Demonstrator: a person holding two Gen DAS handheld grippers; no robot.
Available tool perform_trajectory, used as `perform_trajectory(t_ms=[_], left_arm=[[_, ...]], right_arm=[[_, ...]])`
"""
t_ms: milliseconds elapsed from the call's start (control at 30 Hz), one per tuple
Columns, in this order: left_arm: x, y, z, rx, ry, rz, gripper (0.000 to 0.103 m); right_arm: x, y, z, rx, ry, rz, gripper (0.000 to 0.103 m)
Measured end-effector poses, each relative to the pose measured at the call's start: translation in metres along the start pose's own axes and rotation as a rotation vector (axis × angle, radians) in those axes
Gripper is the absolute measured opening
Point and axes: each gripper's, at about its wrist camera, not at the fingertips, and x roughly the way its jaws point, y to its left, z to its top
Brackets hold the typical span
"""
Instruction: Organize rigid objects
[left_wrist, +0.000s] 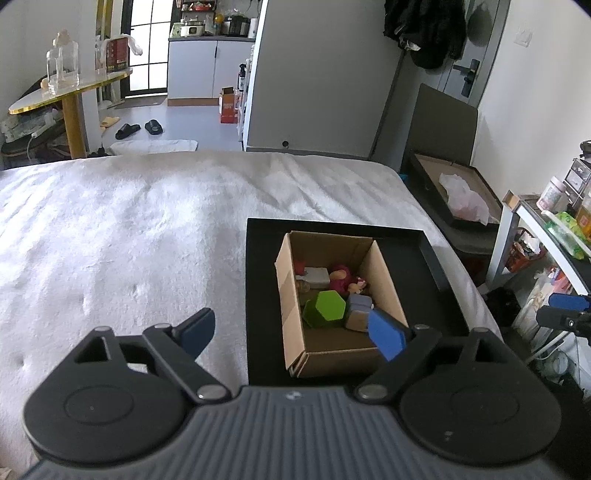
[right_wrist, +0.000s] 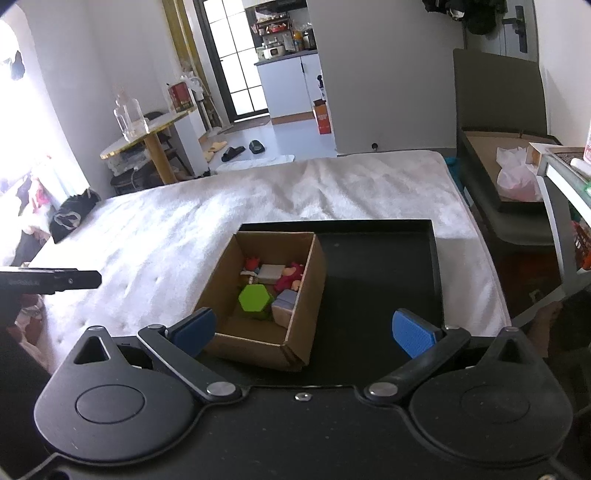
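An open cardboard box (left_wrist: 291, 317) (right_wrist: 221, 280) stands on a black tray (left_wrist: 424, 295) (right_wrist: 380, 280) on the white bed. Inside lie a green hexagonal block (left_wrist: 325, 305) (right_wrist: 254, 297), a grey-and-tan block (left_wrist: 357, 312) (right_wrist: 285, 306), a white block (left_wrist: 317, 277) (right_wrist: 272, 272) and a red toy figure (left_wrist: 341, 277) (right_wrist: 290, 278). My left gripper (left_wrist: 291, 334) is open and empty, above the box's near end. My right gripper (right_wrist: 304, 332) is open and empty, above the tray's near edge beside the box.
The white bed (left_wrist: 129, 229) (right_wrist: 166, 229) spreads left of the tray. A dark box with a pink bag (left_wrist: 461, 199) (right_wrist: 517, 177) stands right of the bed. A cluttered shelf (left_wrist: 561, 236) is at far right. A round table (left_wrist: 66, 92) (right_wrist: 147, 136) stands beyond the bed.
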Motion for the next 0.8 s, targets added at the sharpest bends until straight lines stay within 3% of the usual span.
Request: perform_trajectory(t_ms=[400, 800], left_arm=[[-0.021, -0.002, -0.009, -0.012, -0.018, -0.012, 0.096], [-0.032, -0.001, -0.016, -0.028, -0.009, -0.012, 0.099]], right_arm=[[-0.023, 0.011, -0.002, 0.023, -0.023, 0.017, 0.103], [-0.027, 0.018, -0.009, 0.081, 0.009, 0.028, 0.103]])
